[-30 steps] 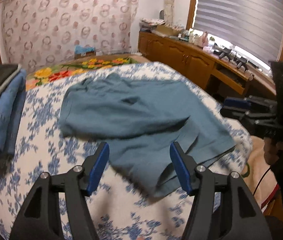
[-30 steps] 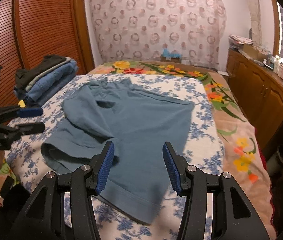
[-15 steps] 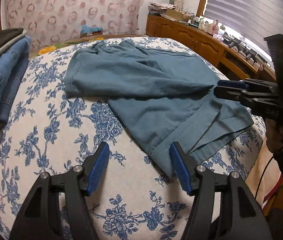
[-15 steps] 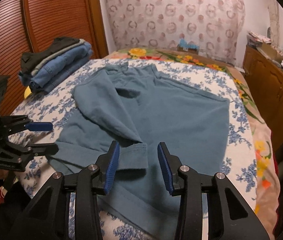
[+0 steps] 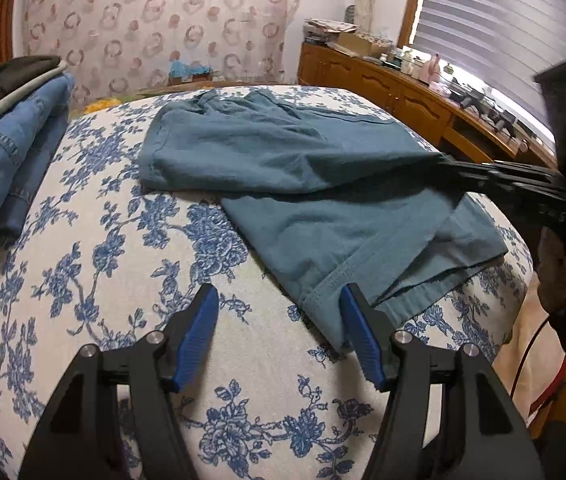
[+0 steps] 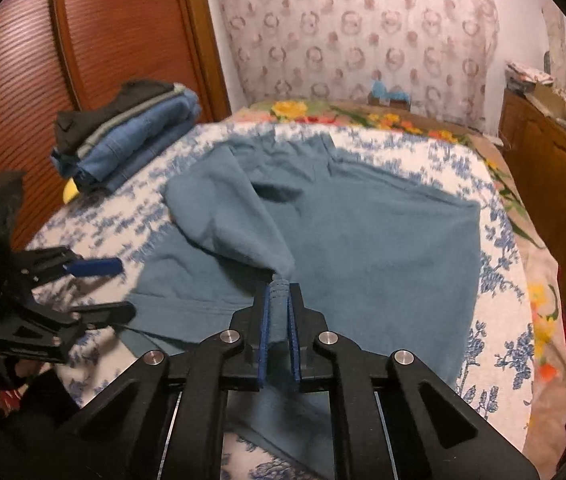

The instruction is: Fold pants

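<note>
Right wrist view shows the right gripper (image 6: 279, 320) clenched on a bunched hem of the pants (image 6: 383, 248), one leg drawn partly over the other; the fold looks barely begun, with smoothing and further folds left. Left gripper (image 5: 279, 328) hangs released, its pads astride the near hem corner without pressing it. Pants lie on the bed (image 5: 103, 280), floral-sheeted, beside a clothes stack (image 6: 131, 140). Room: curtain (image 6: 355, 28), wooden cabinet (image 5: 383, 84), blinds (image 5: 503, 12).
</note>
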`<state>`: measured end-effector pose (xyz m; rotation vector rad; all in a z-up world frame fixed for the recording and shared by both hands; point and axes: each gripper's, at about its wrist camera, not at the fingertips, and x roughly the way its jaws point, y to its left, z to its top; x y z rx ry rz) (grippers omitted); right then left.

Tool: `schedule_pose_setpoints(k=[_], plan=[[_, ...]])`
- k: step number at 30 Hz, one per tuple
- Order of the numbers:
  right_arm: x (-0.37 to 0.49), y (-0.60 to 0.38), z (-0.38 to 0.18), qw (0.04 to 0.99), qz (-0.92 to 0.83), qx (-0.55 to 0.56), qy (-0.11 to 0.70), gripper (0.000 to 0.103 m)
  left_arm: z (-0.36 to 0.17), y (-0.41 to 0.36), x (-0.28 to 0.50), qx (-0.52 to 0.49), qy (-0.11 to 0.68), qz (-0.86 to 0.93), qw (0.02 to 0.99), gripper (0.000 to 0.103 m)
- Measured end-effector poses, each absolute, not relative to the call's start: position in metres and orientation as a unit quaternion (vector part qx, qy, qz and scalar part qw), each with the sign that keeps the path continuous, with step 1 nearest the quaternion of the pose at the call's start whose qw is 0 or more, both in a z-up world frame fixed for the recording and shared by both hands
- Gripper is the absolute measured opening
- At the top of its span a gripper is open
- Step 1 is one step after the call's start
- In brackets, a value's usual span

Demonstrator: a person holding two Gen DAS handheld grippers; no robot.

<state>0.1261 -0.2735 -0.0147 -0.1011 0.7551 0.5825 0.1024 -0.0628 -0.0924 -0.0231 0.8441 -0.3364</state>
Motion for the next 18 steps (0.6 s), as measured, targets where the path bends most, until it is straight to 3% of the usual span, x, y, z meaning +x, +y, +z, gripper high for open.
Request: schedule_pose_setpoints(k=[18], plan=[[0.073, -0.326, 0.016, 0.921, 0.227, -0.023, 0.315, 0.005, -0.063, -0.071, 0.098, -0.018, 0.369, -0.169, 0.914, 0.063]])
